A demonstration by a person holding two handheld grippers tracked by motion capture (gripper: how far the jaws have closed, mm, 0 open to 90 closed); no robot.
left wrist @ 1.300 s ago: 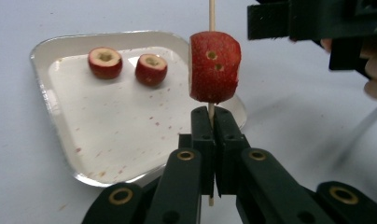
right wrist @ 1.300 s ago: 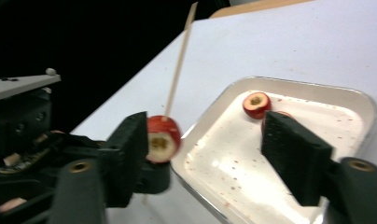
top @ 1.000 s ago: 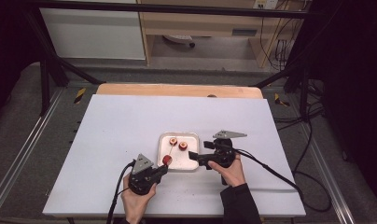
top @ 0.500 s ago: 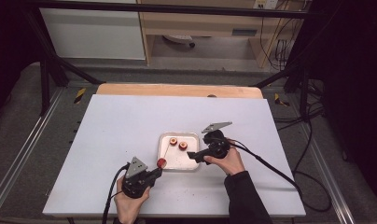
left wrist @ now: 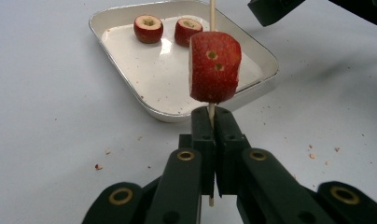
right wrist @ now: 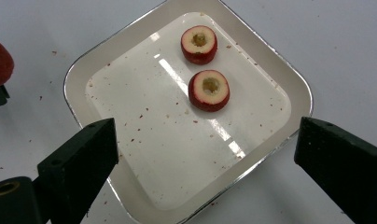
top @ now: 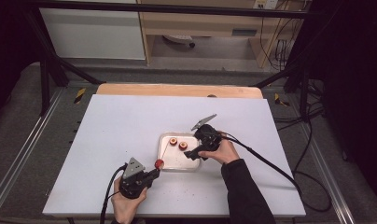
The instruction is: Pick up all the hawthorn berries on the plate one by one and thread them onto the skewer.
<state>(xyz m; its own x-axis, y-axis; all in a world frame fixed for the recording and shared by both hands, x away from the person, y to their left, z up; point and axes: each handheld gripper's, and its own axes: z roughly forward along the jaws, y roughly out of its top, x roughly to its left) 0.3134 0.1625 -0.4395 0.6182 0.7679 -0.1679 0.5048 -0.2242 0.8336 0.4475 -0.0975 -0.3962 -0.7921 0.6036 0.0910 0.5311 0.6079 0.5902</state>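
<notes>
My left gripper is shut on a thin wooden skewer that carries a red cored fruit piece just above the jaws. In the high view the left gripper sits at the tray's near left corner, with the skewered piece at its tip. Two more red cored pieces lie in the white tray. My right gripper hangs over the tray, its jaws having just been opening, with nothing between them. It is over the right side of the tray in the high view, right gripper.
Small red crumbs are scattered on the white table around the tray. A wooden strip runs along the table's far edge. Cables trail from both grippers toward the near side.
My right gripper has moved away from the near edge and slightly left, to over the tray's right side. The left gripper with the skewer has stayed about where it was.
</notes>
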